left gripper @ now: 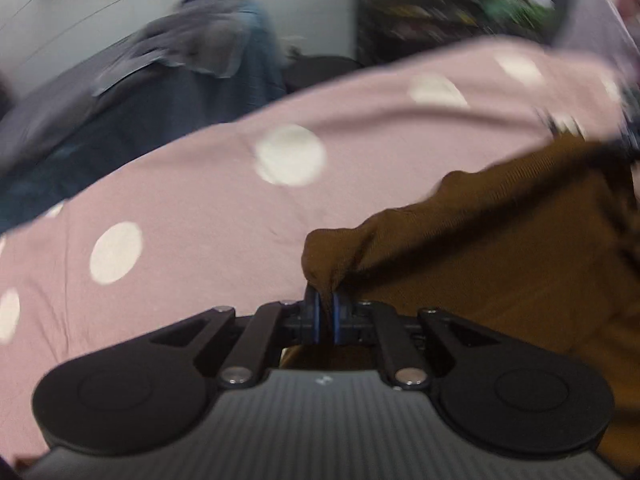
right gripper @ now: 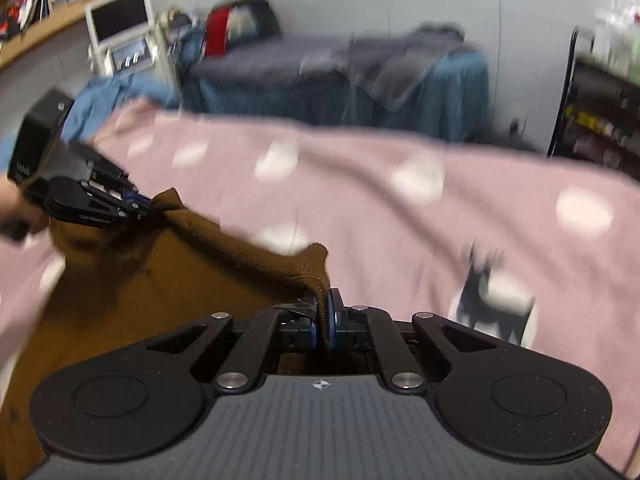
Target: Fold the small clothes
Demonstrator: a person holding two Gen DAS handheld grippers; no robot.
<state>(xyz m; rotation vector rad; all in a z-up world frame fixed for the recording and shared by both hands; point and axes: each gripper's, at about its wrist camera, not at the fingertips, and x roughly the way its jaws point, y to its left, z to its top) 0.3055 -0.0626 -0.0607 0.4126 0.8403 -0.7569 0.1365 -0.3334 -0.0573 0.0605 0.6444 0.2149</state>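
Both grippers were clamped on one brown ribbed knit garment (right gripper: 132,300): the left gripper (left gripper: 326,312) pinched a bunched corner, the right gripper (right gripper: 322,320) another corner, its jaws nearly closed on the cloth. The garment hung stretched between them, above the near part of a pink bedsheet with white dots (right gripper: 400,220). No fold showed yet; judging by this, the folding had barely started.

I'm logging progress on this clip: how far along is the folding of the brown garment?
Done: both grips are made. The left gripper and the right gripper are each shut on a corner of the brown knitted garment, its edge stretched between them above the pink bedsheet with white dots. In hand: carrying that edge. Left: no finished fold is visible yet, and laying it flat remains.
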